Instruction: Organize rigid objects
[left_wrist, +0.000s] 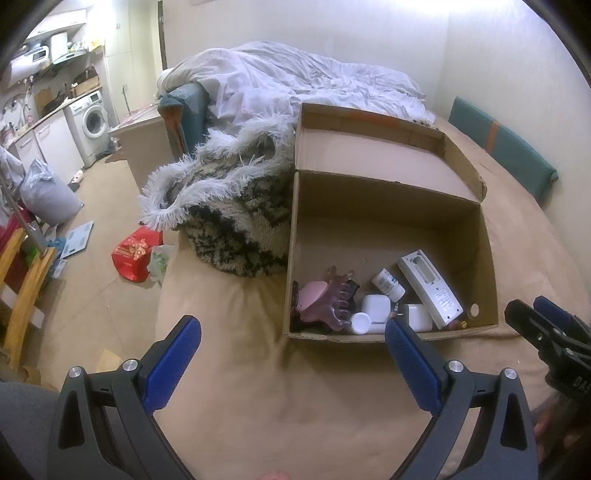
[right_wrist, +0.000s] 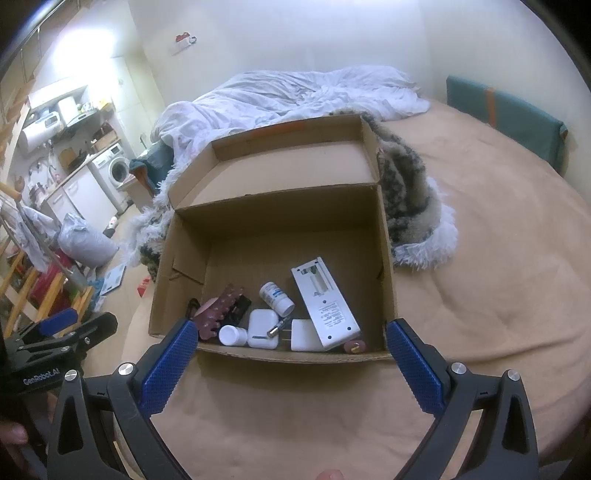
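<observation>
An open cardboard box (left_wrist: 487, 266) (right_wrist: 386, 236) sits on a tan bed. Along its near wall lie a white remote face down (left_wrist: 430, 293) (right_wrist: 325, 306), a white pill bottle (left_wrist: 388, 283) (right_wrist: 276, 297), a white charger case (left_wrist: 375, 308) (right_wrist: 262, 328), a white plug adapter (left_wrist: 419, 316) (right_wrist: 306, 335), a small white jar (left_wrist: 360, 322) (right_wrist: 232, 335) and a purple hair claw (left_wrist: 330, 299) (right_wrist: 221, 310). My left gripper (left_wrist: 293, 343) is open and empty, just before the box's near left. My right gripper (right_wrist: 291, 350) is open and empty at the box's near wall.
A furry patterned blanket (left_wrist: 229, 206) (right_wrist: 410, 192) lies against the box's far left side. A white duvet (left_wrist: 295, 85) is piled behind. A teal headboard pad (right_wrist: 506, 114) stands at the right. The floor at the left holds a red bag (left_wrist: 135, 254) and a grey sack (left_wrist: 46, 195).
</observation>
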